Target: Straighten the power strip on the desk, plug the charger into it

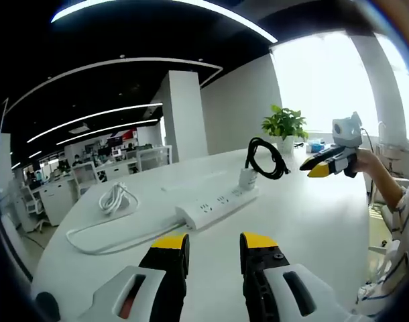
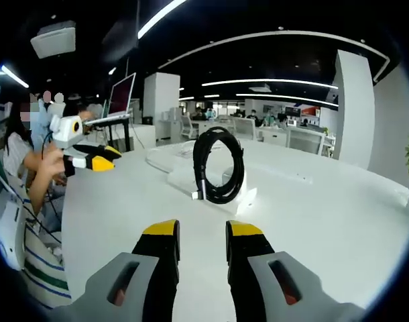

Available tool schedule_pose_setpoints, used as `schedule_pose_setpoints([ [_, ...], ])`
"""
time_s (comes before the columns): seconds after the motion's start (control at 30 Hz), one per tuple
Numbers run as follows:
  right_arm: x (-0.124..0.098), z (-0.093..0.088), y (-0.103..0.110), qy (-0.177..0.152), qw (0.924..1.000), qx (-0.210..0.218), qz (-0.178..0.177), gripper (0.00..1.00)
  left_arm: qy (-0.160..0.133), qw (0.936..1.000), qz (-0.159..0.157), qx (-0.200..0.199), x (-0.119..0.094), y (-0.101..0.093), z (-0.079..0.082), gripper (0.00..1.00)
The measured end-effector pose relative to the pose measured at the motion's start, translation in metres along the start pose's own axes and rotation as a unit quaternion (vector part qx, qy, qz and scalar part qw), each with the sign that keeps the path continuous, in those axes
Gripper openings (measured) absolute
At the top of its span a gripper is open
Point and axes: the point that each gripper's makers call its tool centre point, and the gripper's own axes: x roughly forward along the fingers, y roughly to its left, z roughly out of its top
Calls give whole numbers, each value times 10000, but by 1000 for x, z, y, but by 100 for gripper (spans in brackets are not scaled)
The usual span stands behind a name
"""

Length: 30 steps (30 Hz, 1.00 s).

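A white power strip (image 1: 216, 205) lies on the white desk (image 1: 305, 221), slanting away to the right. A white charger (image 1: 247, 178) stands upright on its far end, and I cannot tell how deep it sits in the socket. Its black cable (image 1: 267, 157) rises in a coil above it. My left gripper (image 1: 214, 243) hovers open just short of the strip, holding nothing. My right gripper (image 1: 320, 168) hangs in a hand to the right of the charger. In the right gripper view, the right gripper (image 2: 202, 231) is open and faces the black cable (image 2: 218, 165), the charger (image 2: 244, 199) and the power strip (image 2: 180, 178). The left gripper (image 2: 97, 159) shows at the left.
The strip's white cord (image 1: 116, 198) lies coiled at the left and loops along the desk. A potted plant (image 1: 284, 126) stands at the far edge beside small items. A person's striped sleeve (image 2: 30, 258) is at the desk's side. Office desks and a monitor (image 2: 121, 94) stand behind.
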Motion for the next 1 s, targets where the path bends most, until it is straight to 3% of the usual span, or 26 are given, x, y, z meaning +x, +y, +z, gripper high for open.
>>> schedule_pose_setpoints([
  [0.63,-27,-15,29,33,9996,217,-171,26,-48,9994,323,-148,-36,-14,-19,33],
  [1.0,-40,-27,50,24,9989,243,-397,27,-145,9970,744,-121,-61,-24,-25,34],
])
